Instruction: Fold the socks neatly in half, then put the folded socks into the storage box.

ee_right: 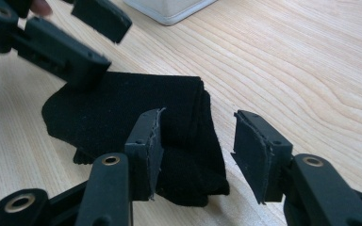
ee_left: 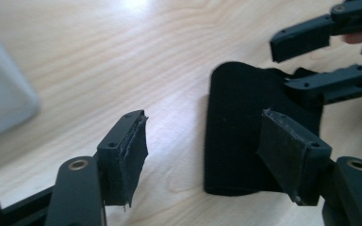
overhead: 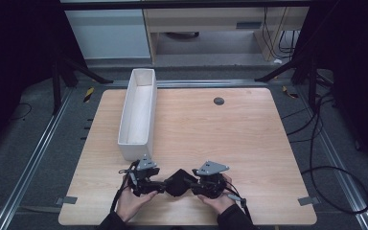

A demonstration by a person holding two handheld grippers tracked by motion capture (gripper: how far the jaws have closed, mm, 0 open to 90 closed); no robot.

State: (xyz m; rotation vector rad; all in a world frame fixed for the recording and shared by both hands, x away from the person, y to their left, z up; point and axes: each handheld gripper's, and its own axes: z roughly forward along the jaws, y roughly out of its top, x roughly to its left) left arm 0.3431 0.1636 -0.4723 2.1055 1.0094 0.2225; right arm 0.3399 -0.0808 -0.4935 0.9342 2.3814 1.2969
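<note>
A black folded cloth [overhead: 176, 181] is lying on the wooden table [overhead: 249, 143] near its 6 o'clock edge, between the two grippers. The left gripper [ee_left: 202, 155] is sitting at the cloth's 9 o'clock side, jaws spread and holding nothing; the right gripper [ee_right: 195, 150] is sitting at its 3 o'clock side, jaws likewise apart, one pad over the fabric. The white tray [overhead: 149, 76] is standing toward 11 o'clock. Risk, as I judge it: a jaw closing on the top layer alone, so the fold is opening or dragging across the wood.
</note>
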